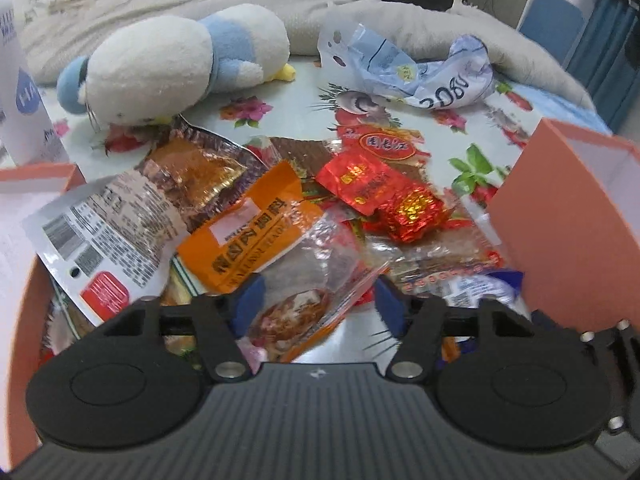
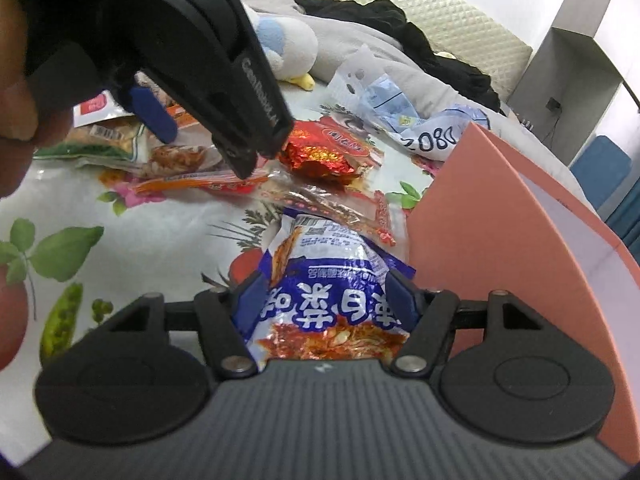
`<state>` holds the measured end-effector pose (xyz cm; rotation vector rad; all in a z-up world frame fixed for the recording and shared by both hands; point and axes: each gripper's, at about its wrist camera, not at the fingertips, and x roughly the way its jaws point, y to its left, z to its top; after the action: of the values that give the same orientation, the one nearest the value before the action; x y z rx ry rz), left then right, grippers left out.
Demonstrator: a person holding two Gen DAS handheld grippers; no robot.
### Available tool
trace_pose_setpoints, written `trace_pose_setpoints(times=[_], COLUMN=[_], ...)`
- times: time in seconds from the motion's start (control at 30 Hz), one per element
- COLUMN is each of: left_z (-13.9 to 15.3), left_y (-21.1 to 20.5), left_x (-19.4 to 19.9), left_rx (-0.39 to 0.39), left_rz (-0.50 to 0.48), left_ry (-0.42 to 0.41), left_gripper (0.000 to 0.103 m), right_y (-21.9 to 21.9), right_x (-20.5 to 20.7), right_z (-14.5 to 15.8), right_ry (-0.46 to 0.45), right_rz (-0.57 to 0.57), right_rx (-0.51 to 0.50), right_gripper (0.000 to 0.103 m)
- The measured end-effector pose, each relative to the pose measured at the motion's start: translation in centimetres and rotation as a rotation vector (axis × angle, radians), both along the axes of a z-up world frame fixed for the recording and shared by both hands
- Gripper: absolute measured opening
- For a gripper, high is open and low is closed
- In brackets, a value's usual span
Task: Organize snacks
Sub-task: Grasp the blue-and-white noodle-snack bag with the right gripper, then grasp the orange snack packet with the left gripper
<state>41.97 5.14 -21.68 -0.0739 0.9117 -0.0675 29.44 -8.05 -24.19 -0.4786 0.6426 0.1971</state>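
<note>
Snack packets litter the flowered bedsheet [image 1: 304, 80]. Left hand-held gripper [image 1: 316, 300], at bottom centre of its frame, straddles an orange-and-clear packet [image 1: 288, 280], pads not pressing. Right hand-held gripper [image 2: 326, 300] clamps a blue-and-white packet [image 2: 320, 280] beside the pink box [image 2: 500, 240].

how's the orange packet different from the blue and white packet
The orange packet is orange with a clear end showing brown food; the blue and white packet is printed all over with big blue letters. The orange packet lies in the heap of snacks, between the pads of the left claw; the blue and white one lies beside the pink box, between the pads of the right claw. Both are sealed snack packets.
</note>
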Motion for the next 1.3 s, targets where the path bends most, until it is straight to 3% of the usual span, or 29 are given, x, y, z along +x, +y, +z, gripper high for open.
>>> trace_pose_setpoints(times=[0.17, 0.3, 0.33, 0.7, 0.9, 1.3], left_z=[-0.1, 0.2, 0.3, 1.9, 2.5, 2.2], left_y=[-0.4, -0.7, -0.8, -1.6, -1.7, -1.7], left_x=[-0.7, -1.7, -2.0, -7.6, -11.9, -19.0], left_rx=[0.069, 0.054, 0.046, -0.012, -0.042, -0.119], left_rz=[-0.020, -0.039, -0.037, -0.030, -0.015, 0.024], left_ry=[-0.018, -0.017, -0.012, -0.034, -0.007, 0.038], left_gripper=[0.038, 0.005, 0.003, 0.000, 0.000, 0.000], right_y=[0.3, 0.0, -0.1, -1.6, -2.6, -3.6], right_x=[-0.7, -1.6, -1.8, -6.7, -9.8, -14.7], right_z=[-0.1, 0.4, 0.7, 2.9, 4.5, 4.0], right_ry=[-0.009, 0.000, 0.005, 0.020, 0.016, 0.058], right_rz=[0.006, 0.016, 0.018, 0.042, 0.049, 0.107], right_rx=[-0.007, 0.008, 0.012, 0.068, 0.125, 0.188], right_gripper=[0.053, 0.045, 0.044, 0.040, 0.040, 0.040])
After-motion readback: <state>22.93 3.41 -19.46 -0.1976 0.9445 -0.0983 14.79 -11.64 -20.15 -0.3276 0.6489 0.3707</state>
